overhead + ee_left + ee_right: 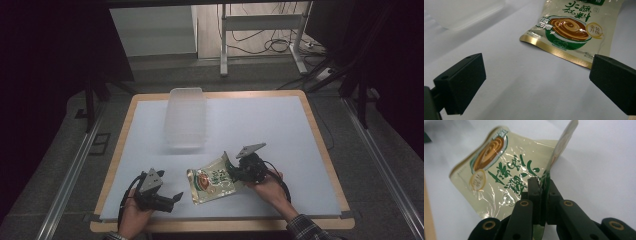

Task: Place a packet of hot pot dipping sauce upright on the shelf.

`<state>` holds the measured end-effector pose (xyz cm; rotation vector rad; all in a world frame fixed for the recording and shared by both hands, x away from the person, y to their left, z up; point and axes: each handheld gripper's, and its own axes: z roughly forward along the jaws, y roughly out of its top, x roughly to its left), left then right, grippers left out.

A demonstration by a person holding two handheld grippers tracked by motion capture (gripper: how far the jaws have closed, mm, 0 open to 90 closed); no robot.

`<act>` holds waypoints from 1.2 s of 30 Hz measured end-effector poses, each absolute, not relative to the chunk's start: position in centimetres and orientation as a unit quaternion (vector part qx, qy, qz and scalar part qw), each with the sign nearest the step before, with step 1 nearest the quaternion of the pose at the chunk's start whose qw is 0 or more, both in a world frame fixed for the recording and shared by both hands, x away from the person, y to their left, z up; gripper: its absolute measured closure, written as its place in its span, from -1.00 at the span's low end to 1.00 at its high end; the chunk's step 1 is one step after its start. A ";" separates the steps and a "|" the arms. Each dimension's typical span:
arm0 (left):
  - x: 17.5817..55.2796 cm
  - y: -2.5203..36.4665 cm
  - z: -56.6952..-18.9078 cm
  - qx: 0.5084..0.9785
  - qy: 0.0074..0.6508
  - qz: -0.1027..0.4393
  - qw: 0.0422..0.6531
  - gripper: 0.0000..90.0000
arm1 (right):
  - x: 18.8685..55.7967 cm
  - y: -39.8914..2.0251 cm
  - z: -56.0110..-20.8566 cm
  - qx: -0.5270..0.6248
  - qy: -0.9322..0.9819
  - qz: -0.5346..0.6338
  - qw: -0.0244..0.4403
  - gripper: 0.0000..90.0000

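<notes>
Right claw [543, 185] clenched on glossy crinkled sauce pouch [499, 172], its edge folded upright; left claw [534, 82] released at pouch's eight o'clock.

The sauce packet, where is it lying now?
In the high view the sauce packet lies at the mat's near edge, between both grippers, its right corner pinched by the right gripper.

Setting: a lab or test room, arranged for recording. A wood-edged table [320, 150] under a white sheet is standing between metal floor rails [70, 175]. Black curtains [45, 60] are closing off both sides. Behind, a white metal frame [260, 30] is standing on bare floor, with loose cables [265, 42] trailing around its feet.
</notes>
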<state>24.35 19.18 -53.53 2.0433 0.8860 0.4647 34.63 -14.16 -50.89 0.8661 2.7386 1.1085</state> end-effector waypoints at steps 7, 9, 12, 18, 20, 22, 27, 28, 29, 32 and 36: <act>24.3 19.2 -53.5 0.813 0.356 0.184 0.421 -0.99 | 34.8 -14.5 -50.0 0.294 0.881 0.369 0.012 0.94; 24.3 19.2 -53.5 0.813 0.357 0.184 0.421 -0.99 | 34.6 -14.5 -49.6 0.287 0.884 0.369 0.019 0.94; 24.3 19.3 -53.5 0.813 0.357 0.185 0.421 -0.99 | 34.3 -14.6 -48.6 0.274 0.884 0.377 0.031 0.93; 24.3 19.2 -53.5 0.813 0.357 0.184 0.420 -0.99 | 34.1 -14.9 -46.8 0.267 0.878 0.395 0.045 0.97; 24.3 19.2 -53.5 0.813 0.358 0.184 0.420 -0.99 | 34.2 -15.0 -46.0 0.265 0.874 0.406 0.035 0.97; 24.3 19.2 -53.5 0.813 0.359 0.183 0.421 -0.99 | 34.2 -15.0 -45.4 0.265 0.872 0.411 0.029 0.98; 24.3 19.3 -53.3 0.810 0.359 0.189 0.424 -0.99 | 34.0 -14.7 -43.7 0.259 0.869 0.421 0.020 0.98; 24.2 19.4 -53.2 0.807 0.359 0.190 0.428 -0.99 | 33.9 -14.7 -43.5 0.256 0.869 0.423 0.020 0.98; 24.2 19.5 -53.2 0.804 0.361 0.191 0.433 -0.99 | 33.8 -14.6 -43.2 0.252 0.870 0.424 0.021 0.98; 24.2 19.6 -53.1 0.800 0.362 0.192 0.438 -0.99 | 33.6 -14.4 -42.3 0.245 0.869 0.429 0.018 0.98; 24.1 19.5 -53.0 0.802 0.358 0.194 0.438 -0.99 | 33.4 -14.2 -41.1 0.232 0.872 0.431 0.021 0.98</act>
